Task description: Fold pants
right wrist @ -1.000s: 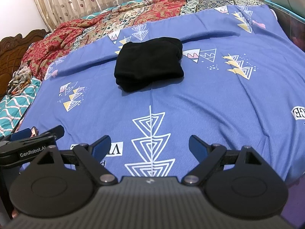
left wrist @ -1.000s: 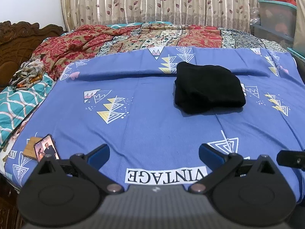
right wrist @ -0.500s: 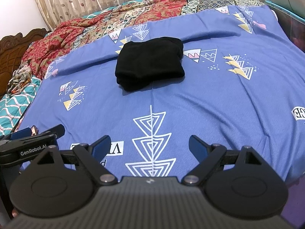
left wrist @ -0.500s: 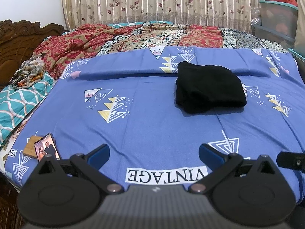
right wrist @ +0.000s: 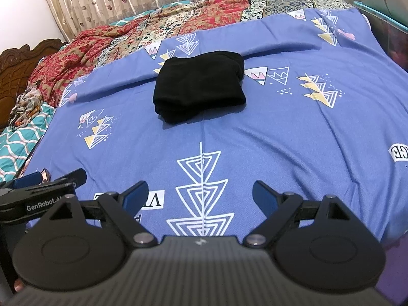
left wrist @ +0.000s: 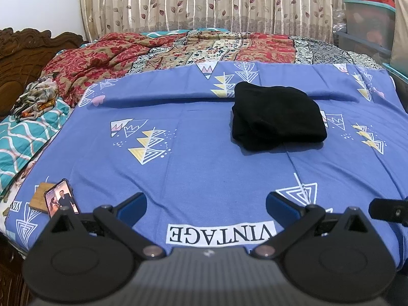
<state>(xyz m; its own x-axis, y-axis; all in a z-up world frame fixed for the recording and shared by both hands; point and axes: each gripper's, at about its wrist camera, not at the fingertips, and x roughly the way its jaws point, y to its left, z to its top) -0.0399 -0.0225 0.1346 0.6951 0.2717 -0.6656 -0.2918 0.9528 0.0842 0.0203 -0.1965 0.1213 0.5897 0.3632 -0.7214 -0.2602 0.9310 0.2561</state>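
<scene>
Left tool (left wrist: 206,204) hangs released over the near edge of the bed, its blue-padded fingers (left wrist: 132,205) spread wide with only the blue bedsheet (left wrist: 193,158) showing between them. Far ahead and a little right, the black pants (left wrist: 276,119) lie folded into a compact, thick bundle, layered edges showing at its near left corner. A phone (left wrist: 61,199) rests on a wooden block at the near left. A red patterned blanket (left wrist: 178,48) covers the far side of the bed, before a leaf-print curtain (left wrist: 204,2).

From the right wrist, the right tool (right wrist: 201,196) is likewise released, fingers wide apart and nothing between them. The pants (right wrist: 199,86) sit far ahead, slightly left of centre, well apart from both tools. The left tool (right wrist: 48,178) shows at the near left.
</scene>
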